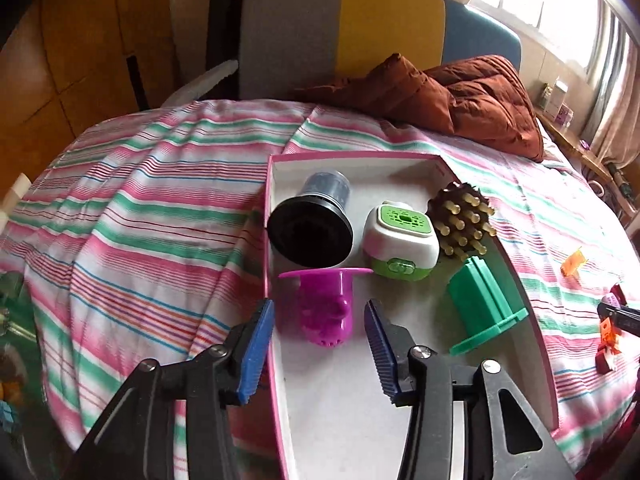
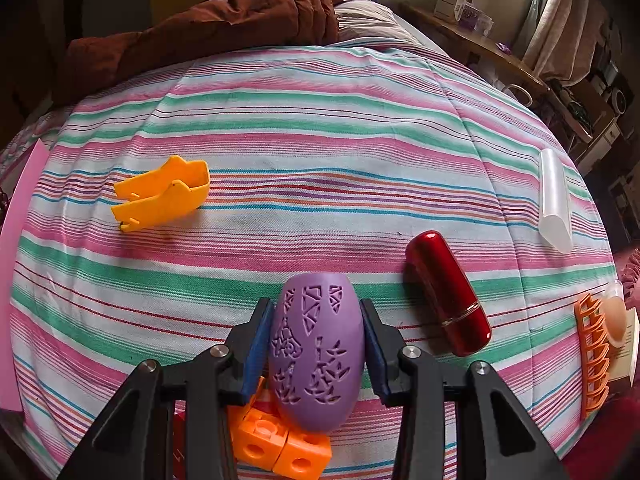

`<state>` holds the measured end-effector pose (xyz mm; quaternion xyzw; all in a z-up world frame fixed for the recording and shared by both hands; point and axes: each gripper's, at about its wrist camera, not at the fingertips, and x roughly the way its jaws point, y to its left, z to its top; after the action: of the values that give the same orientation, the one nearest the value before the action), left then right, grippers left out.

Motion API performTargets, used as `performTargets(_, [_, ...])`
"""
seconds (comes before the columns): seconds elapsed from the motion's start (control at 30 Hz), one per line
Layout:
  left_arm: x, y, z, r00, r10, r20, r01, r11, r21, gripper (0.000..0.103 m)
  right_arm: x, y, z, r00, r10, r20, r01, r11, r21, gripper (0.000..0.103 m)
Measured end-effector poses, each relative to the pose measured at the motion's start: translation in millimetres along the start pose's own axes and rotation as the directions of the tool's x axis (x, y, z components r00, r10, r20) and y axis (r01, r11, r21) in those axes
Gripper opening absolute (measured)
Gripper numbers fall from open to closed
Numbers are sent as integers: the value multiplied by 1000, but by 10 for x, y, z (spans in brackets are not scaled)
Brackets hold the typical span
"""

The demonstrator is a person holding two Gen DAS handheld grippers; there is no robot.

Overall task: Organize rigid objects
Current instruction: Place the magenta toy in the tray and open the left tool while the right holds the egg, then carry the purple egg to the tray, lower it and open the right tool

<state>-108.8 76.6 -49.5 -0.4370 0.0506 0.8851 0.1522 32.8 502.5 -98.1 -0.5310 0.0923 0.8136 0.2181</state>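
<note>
In the left wrist view, the left hand-held gripper (image 1: pixel 320 320) was released, its blue fingers apart and holding nothing. It hovered at the lower centre of the frame over the pink-edged box (image 1: pixel 352 420) that lay on the striped bed (image 1: pixel 140 184). The magenta piece (image 1: pixel 326 312) lay in the box just between the fingers. Further up the frame, the box held a black cylinder (image 1: pixel 312 224), a green-and-white device (image 1: pixel 400 240), a spiky brown brush (image 1: pixel 460 216) and a green block (image 1: pixel 484 304).

In the right wrist view, the right hand-held gripper (image 2: pixel 318 344) was clenched on the purple egg (image 2: pixel 316 352) at the lower centre. Orange cubes (image 2: pixel 280 444) lay under it, a red tube (image 2: pixel 448 296) to its right, a yellow piece (image 2: pixel 164 192) at the upper left, and a clear tube (image 2: pixel 554 200) and an orange comb (image 2: pixel 592 356) at the right edge.

The egg is smooth and rounded, so it might slip out of the flat fingers on the way to the box. The crowded box could also make it roll against other things.
</note>
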Motion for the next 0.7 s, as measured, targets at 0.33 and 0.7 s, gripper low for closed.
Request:
performTargets(0.33, [-426, -32, -188, 999, -18, 51, 20, 999, -34, 56, -23, 28, -9, 1000, -7, 5, 7, 1000, -1, 42])
performTargets(0.7, [-674, -152, -459, 998, -31, 50, 32, 999, -23, 56, -30, 66, -11, 1000, -16, 12, 17, 1000, -25, 42])
